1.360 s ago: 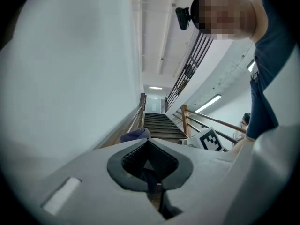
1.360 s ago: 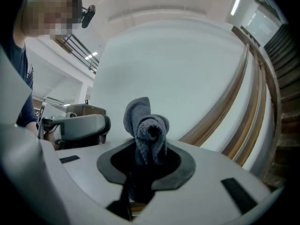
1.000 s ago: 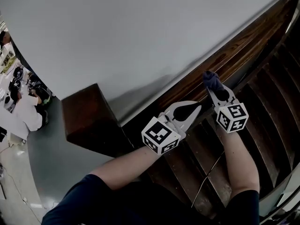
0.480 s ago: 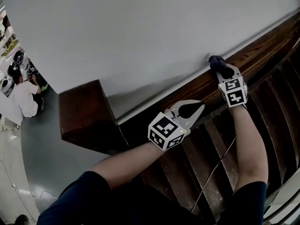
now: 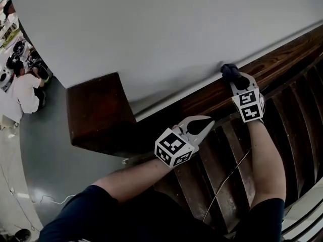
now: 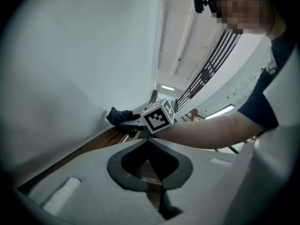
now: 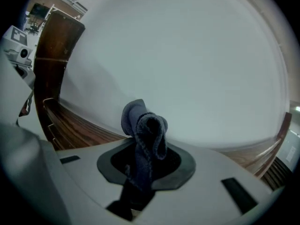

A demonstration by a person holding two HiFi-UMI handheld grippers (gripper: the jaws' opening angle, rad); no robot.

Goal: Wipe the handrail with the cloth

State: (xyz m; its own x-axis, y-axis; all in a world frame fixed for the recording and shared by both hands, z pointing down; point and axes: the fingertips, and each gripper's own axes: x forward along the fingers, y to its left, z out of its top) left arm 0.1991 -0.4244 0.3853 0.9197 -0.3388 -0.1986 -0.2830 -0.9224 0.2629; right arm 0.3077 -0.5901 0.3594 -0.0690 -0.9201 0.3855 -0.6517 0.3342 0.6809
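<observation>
The right tongs [image 5: 236, 78] are clenched on the one cloth [image 5: 229, 70], a dark blue bunch that sticks out past their tips; in the right gripper view the cloth [image 7: 143, 128] stands pinched between the jaws, folded over at its top. It presses on the upper edge of the single wooden handrail [image 5: 282, 54], right where the wood meets the white wall [image 5: 151, 29], at about 2 o'clock in the head view. The left tongs [image 5: 209, 121] are clenched too, with nothing between them: the left gripper view shows the tips meeting and only wood grain behind the gap. They hover just over the handrail near the middle of the head view, at 7 o'clock from the right pair and well apart from the cloth. Past the tongs, one square wooden post [image 5: 98, 112] ends the handrail at 9 o'clock. Dark wooden slats [image 5: 298, 115] run below the rail at 4 o'clock, and one thin cable [image 5: 229, 180] hangs across them between the two forearms. At 10 o'clock, far below on a grey floor [image 5: 45, 155], a seated person [image 5: 25, 92] is small and hard to make out.
</observation>
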